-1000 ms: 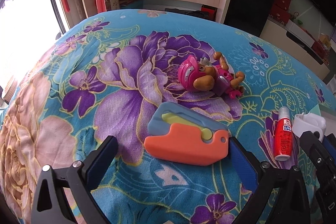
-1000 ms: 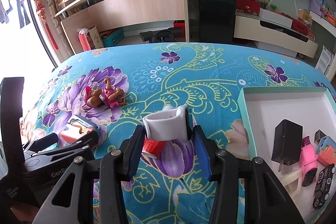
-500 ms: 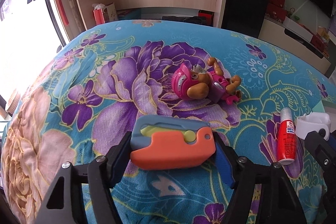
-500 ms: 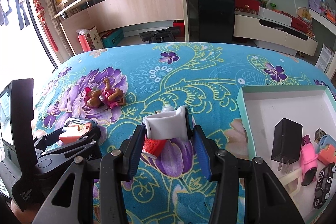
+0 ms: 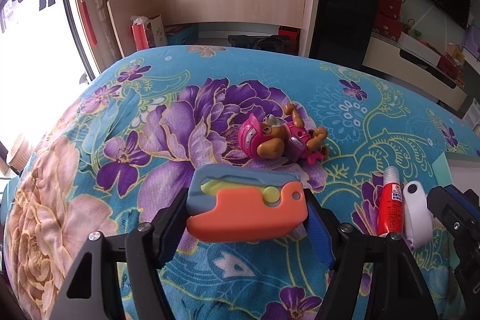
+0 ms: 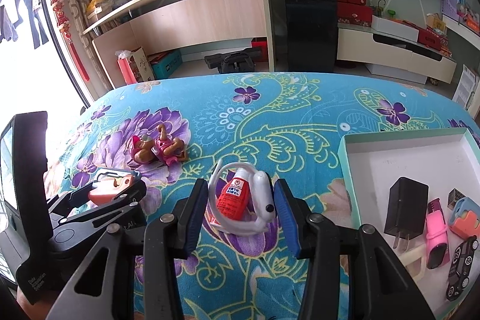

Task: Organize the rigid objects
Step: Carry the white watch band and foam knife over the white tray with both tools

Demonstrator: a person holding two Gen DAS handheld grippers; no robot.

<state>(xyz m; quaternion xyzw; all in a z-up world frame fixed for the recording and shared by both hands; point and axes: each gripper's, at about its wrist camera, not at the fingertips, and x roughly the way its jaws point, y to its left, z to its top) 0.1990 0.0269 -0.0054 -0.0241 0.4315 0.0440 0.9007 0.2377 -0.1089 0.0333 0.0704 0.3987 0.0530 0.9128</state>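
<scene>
My left gripper (image 5: 247, 215) is shut on an orange and blue toy knife (image 5: 246, 207), held just above the flowered blanket; it also shows in the right wrist view (image 6: 112, 188). My right gripper (image 6: 240, 206) is shut on a white strap-shaped band (image 6: 261, 200), lifted off the blanket. A small red bottle (image 6: 232, 197) lies on the blanket behind the band and shows through its loop. A pink toy dog (image 5: 279, 140) lies beyond the knife. A white box (image 6: 420, 152) sits at the right.
The box holds a black charger (image 6: 405, 206), a pink watch (image 6: 435, 236), a toy car (image 6: 462, 266) and another orange and blue piece (image 6: 463, 218). The blanket (image 5: 150, 140) covers the whole surface. A wooden shelf unit (image 6: 195, 14) stands beyond the far edge.
My left gripper closed on the toy knife and raised it. My right gripper lifted and tilted the white band, so the red bottle now shows through its loop.
</scene>
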